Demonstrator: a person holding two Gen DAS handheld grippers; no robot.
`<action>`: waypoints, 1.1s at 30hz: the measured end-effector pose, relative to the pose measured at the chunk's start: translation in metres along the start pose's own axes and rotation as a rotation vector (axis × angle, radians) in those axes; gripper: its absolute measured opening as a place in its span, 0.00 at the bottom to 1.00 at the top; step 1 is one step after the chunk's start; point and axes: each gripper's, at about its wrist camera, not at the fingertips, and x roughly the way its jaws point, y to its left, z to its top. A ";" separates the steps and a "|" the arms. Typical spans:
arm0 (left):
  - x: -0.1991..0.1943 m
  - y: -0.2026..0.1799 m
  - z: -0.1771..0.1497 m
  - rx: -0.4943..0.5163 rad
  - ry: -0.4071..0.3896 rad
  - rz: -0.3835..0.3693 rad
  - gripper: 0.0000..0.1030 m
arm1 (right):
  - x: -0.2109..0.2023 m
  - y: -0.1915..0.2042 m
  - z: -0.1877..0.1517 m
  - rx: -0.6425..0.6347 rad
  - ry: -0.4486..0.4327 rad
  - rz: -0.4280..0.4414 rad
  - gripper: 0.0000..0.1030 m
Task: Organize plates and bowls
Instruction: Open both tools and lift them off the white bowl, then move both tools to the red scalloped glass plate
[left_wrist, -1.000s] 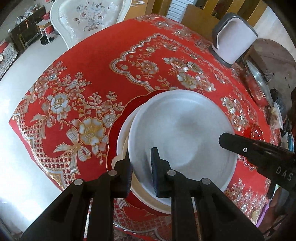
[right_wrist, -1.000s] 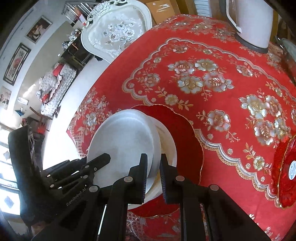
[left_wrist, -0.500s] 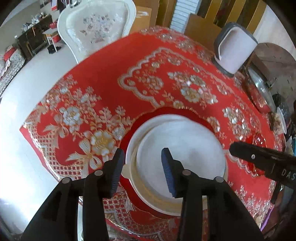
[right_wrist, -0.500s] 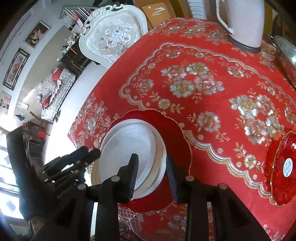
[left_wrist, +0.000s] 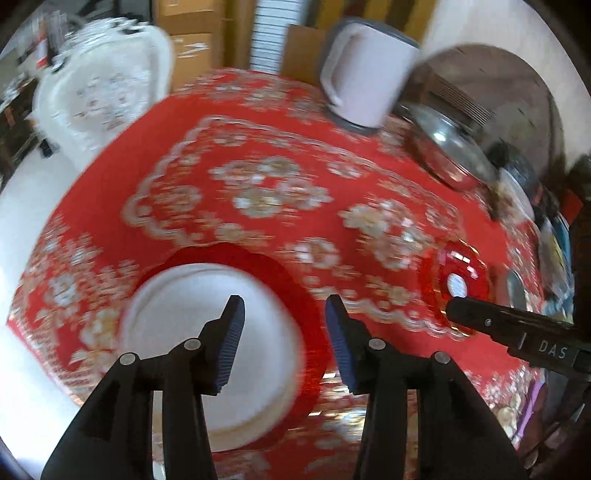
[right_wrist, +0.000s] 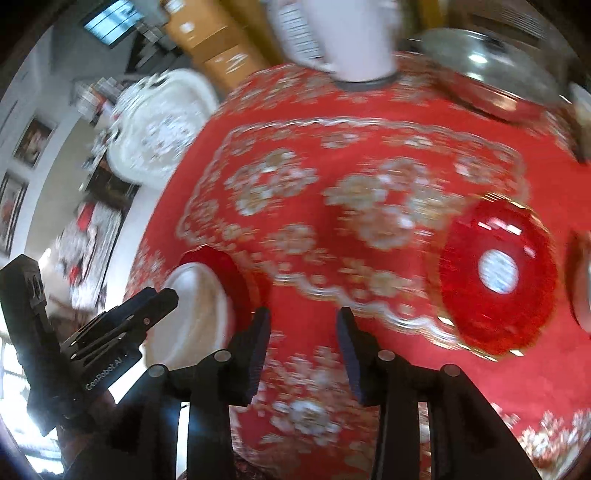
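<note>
A stack of white plates (left_wrist: 177, 302) rests on a large red plate (left_wrist: 295, 291) near the table's front edge; in the right wrist view the white stack (right_wrist: 199, 310) and the red plate's rim (right_wrist: 229, 273) sit at the lower left. My left gripper (left_wrist: 284, 314) hovers open above the stack's right side with nothing between its fingers. My right gripper (right_wrist: 303, 321) is open over bare tablecloth, right of the stack. A small red glass dish (right_wrist: 498, 273) with a white sticker lies to the right, also seen as the red dish (left_wrist: 454, 280) in the left wrist view. Both views are motion-blurred.
A red floral tablecloth (left_wrist: 258, 184) covers the round table. At the back stand a white kettle (left_wrist: 365, 74) and a steel pot lid (left_wrist: 450, 147). A white ornate chair (left_wrist: 99, 99) stands beyond the far left edge. Clutter fills the far right edge.
Both grippers let go of the white plate, which now lies on the stack. Both opened wide, pulled back and swung to the right, toward the red dish.
</note>
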 end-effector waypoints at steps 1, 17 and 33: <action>0.005 -0.013 0.002 0.019 0.012 -0.023 0.42 | -0.004 -0.011 -0.002 0.023 -0.006 -0.011 0.38; 0.049 -0.141 -0.002 0.276 0.080 -0.065 0.50 | -0.060 -0.153 -0.042 0.317 -0.072 -0.105 0.42; 0.079 -0.182 0.001 0.347 0.097 -0.041 0.50 | -0.061 -0.198 -0.048 0.393 -0.062 -0.126 0.46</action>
